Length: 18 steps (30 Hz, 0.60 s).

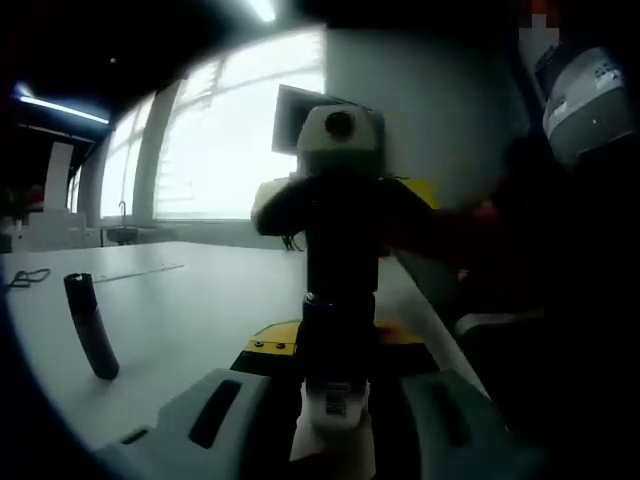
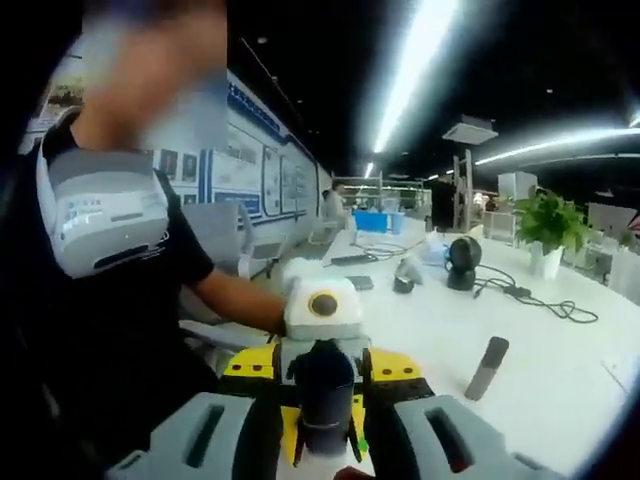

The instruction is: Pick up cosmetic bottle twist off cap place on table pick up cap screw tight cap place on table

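Observation:
A cosmetic bottle is held in the air between my two grippers, which face each other end to end. In the left gripper view its white labelled end sits between my left gripper's grey jaws, shut on it. Its dark far end, the cap, is gripped by my right gripper, which comes in from ahead. In the right gripper view the dark cap stands between my right gripper's shut jaws, with the left gripper just behind it. The seam between cap and body is hidden.
The white table lies below. A dark tube stands leaning on it, off to the side. Farther off are a cable, a black round device and a potted plant. The person's torso is close.

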### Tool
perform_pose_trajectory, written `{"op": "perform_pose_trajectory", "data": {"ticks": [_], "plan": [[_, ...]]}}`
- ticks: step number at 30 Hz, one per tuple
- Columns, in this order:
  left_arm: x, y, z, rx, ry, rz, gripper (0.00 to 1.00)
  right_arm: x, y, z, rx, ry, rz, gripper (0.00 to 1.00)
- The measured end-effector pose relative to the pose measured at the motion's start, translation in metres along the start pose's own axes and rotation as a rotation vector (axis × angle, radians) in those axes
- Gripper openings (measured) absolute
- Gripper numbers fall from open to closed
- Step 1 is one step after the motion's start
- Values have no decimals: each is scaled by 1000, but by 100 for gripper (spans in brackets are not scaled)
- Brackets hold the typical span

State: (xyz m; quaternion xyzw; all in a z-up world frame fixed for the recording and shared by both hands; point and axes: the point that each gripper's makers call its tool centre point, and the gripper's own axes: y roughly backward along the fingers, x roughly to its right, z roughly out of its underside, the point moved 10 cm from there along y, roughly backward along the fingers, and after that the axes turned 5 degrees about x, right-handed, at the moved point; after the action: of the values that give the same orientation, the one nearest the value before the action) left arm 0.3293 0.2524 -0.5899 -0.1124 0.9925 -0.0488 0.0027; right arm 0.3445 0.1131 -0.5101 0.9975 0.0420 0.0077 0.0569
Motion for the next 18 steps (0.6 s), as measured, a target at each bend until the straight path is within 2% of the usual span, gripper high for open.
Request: {"op": "perform_pose_trajectory", "data": {"ticks": [4, 13, 18], "plan": [[0, 0, 0, 0, 1, 0, 15, 1, 0, 2, -3, -2, 5, 17], [1, 0, 0, 0, 1, 2, 15, -1, 2, 3, -4, -9, 20, 15], [1, 0, 0, 0, 2, -1, 15, -5, 2, 2, -17, -3, 57, 15]]}}
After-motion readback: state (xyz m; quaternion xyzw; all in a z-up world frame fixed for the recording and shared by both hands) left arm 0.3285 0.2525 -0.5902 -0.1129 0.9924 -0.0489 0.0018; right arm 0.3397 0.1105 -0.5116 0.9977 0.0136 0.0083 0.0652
